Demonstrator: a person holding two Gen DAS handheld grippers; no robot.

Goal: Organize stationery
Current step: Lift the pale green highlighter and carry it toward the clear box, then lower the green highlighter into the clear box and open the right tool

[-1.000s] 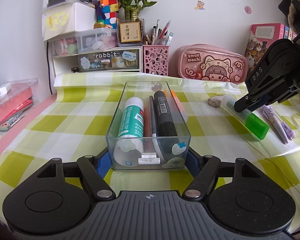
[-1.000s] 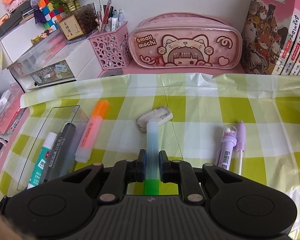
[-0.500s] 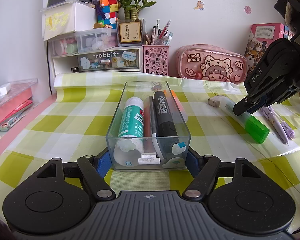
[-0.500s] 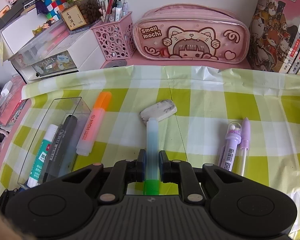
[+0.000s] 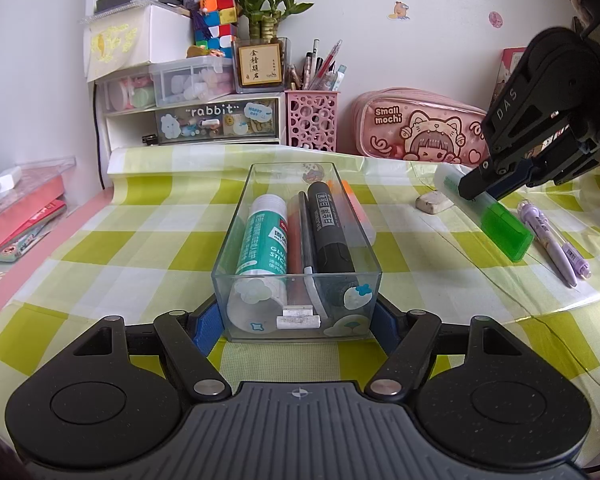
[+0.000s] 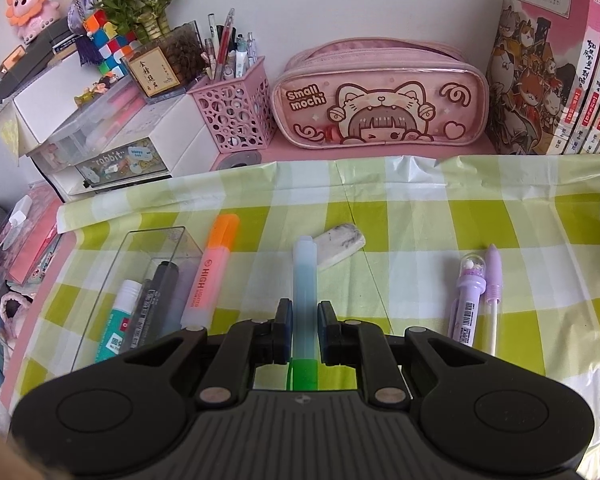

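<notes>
Worktop: green and white checked cloth (image 6: 420, 220) covers it, with a white wall behind.
Back row: pink pencil case (image 6: 380, 100) saying "Small mochi", a pink pen cup (image 6: 236, 120), a small drawer box (image 5: 204, 120) and books (image 6: 560, 60).
Clear box (image 5: 296, 240): it sits on the cloth, and the left tool (image 5: 296, 320) has one finger on each side of its near end. The fingers look pressed to the walls, though the clear walls make this hard to be sure of.
In the box: a glue stick (image 5: 262, 240), a black marker (image 5: 330, 228) and thin pens between them, all lying flat.
Orange highlighter (image 6: 212, 276): it lies on the cloth just beside the box, on its right.
Right tool (image 6: 304, 328): it pinches the green highlighter (image 6: 305, 280) around its middle, pale end forward and green end back. In the left view the highlighter is off the cloth and tilted.
Eraser (image 6: 338, 248): white and smudged, lying near the pale tip.
Purple pens (image 6: 480, 296): two side by side, further right on the cloth.
</notes>
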